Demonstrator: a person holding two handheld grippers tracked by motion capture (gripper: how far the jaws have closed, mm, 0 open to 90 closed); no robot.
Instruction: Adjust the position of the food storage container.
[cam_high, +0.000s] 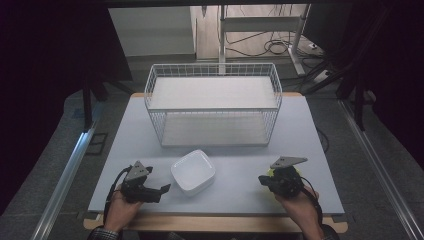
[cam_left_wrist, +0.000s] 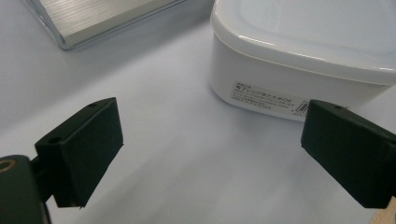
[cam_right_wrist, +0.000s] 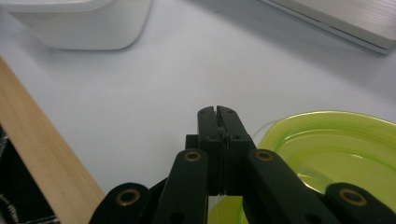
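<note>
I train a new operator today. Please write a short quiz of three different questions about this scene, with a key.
1. True or false: the left gripper has its fingers wide apart.
2. What stands nearest the left gripper: A) wire basket B) white container C) green lid?
3. Fill in: the right gripper is above the edge of the ___ lid.

Key: 1 true; 2 B; 3 green.

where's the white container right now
In the high view the white container sits on the table near the front middle, just ahead of the wire basket, beside the open left gripper.
</note>
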